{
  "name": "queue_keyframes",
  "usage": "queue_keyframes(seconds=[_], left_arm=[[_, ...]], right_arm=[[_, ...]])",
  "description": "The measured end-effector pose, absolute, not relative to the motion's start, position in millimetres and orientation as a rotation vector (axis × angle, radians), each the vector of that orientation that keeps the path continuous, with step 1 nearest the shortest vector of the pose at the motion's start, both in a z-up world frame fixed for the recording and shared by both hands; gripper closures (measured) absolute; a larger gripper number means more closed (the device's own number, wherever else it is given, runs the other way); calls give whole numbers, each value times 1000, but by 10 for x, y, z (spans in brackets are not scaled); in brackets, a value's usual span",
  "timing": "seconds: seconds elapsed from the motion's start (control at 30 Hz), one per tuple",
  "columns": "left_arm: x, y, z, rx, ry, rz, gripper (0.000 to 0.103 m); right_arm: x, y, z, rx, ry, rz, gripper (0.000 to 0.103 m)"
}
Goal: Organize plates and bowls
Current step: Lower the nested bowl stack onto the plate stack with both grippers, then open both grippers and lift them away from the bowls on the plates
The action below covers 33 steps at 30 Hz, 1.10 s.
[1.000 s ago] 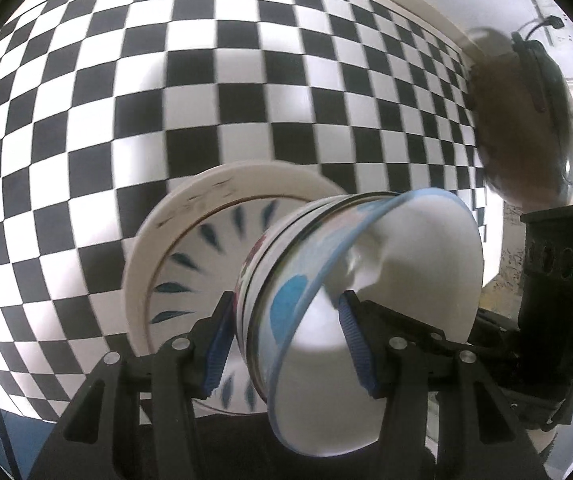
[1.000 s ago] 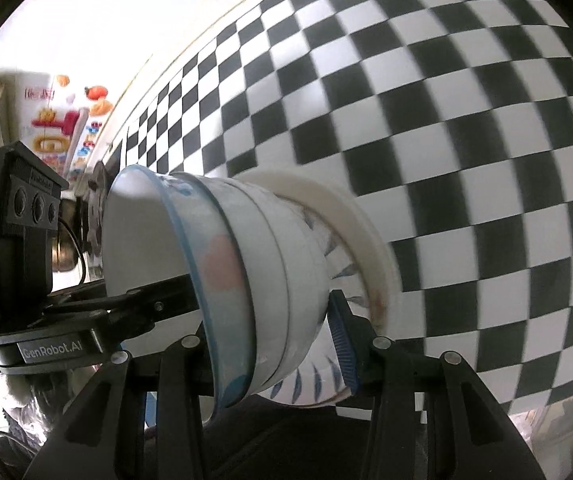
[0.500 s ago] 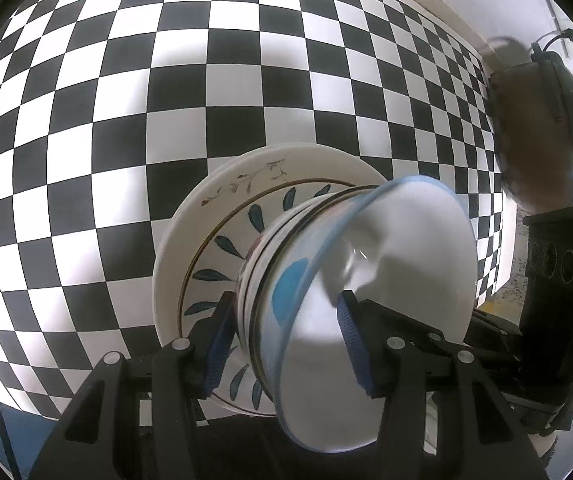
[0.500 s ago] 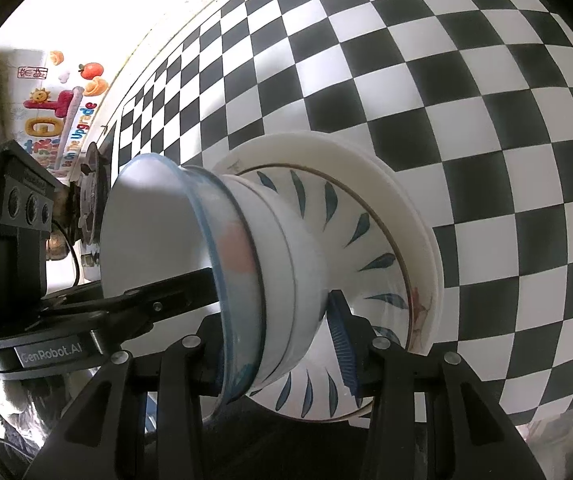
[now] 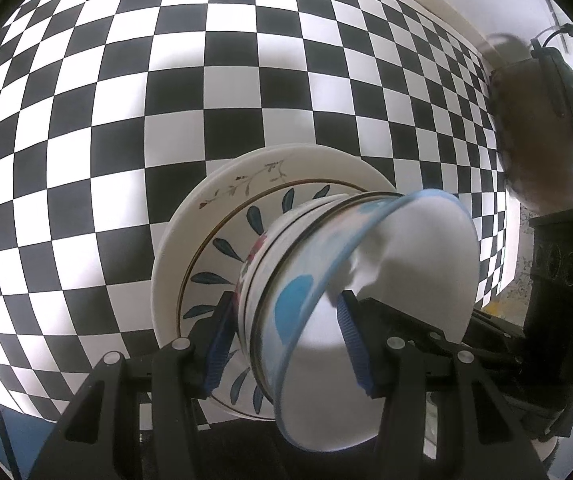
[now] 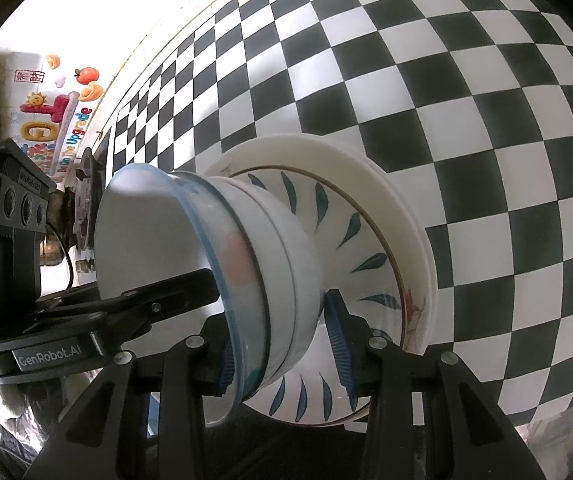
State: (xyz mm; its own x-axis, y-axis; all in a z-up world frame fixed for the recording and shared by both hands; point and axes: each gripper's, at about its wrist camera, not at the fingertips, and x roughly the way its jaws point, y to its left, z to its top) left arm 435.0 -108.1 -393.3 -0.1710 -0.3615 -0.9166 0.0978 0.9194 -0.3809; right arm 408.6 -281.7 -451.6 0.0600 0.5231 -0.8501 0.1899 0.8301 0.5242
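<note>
So we've got the stack of bowls pinched from both sides at once: the left gripper has its blue pads clamped across the rim walls at a middling width, and the right gripper grips the opposite side of the same stack, its jaws closing in a touch tighter on it. The bowls sit straight ahead between each tool's fingers, bases facing away from us toward the plates just beyond, which lie flat on the checkered tablecloth. We can't quite tell if the bottom bowl is resting on the top plate or just above it. The stack's axis runs down into the plate centre, so the next move looks like a straight lowering with both hands equally near. Readable writing: "GenRobot.AI" on the other gripper's body, plus a colourful box off to the far left saying something like "Upgrade".
</note>
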Motion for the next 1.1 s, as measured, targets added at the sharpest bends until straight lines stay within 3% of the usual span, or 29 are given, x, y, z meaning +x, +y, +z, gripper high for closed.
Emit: queue_keyframes(seconds=[0.47, 0.77, 0.87, 0.93, 1.03, 1.07, 1.1], left_arm=[[4278, -1090, -3774, -135, 1648, -356, 56], [4111, -1084, -3344, -13, 1499, -269, 55], [4031, -1073, -3162, 23, 1438, -242, 53], [3982, -1062, -3055, 38, 1407, -217, 53], [3905, -1026, -2867, 45, 1345, -175, 53], [3878, -1009, -2782, 40, 1313, -155, 47], [3853, -1004, -2713, 43, 1282, -138, 33]], right_arm=[[4075, -2770, -4349, 517, 1518, 237, 63], [3933, -2698, -3817, 301, 1431, 153, 63], [3840, -2686, -3570, 221, 1385, 121, 53], [3787, -2696, -3409, 192, 1355, 112, 32], [3718, -2717, -3167, 160, 1305, 105, 16], [3696, -2713, -3087, 147, 1289, 102, 16], [3679, -2717, -3021, 136, 1273, 101, 14]])
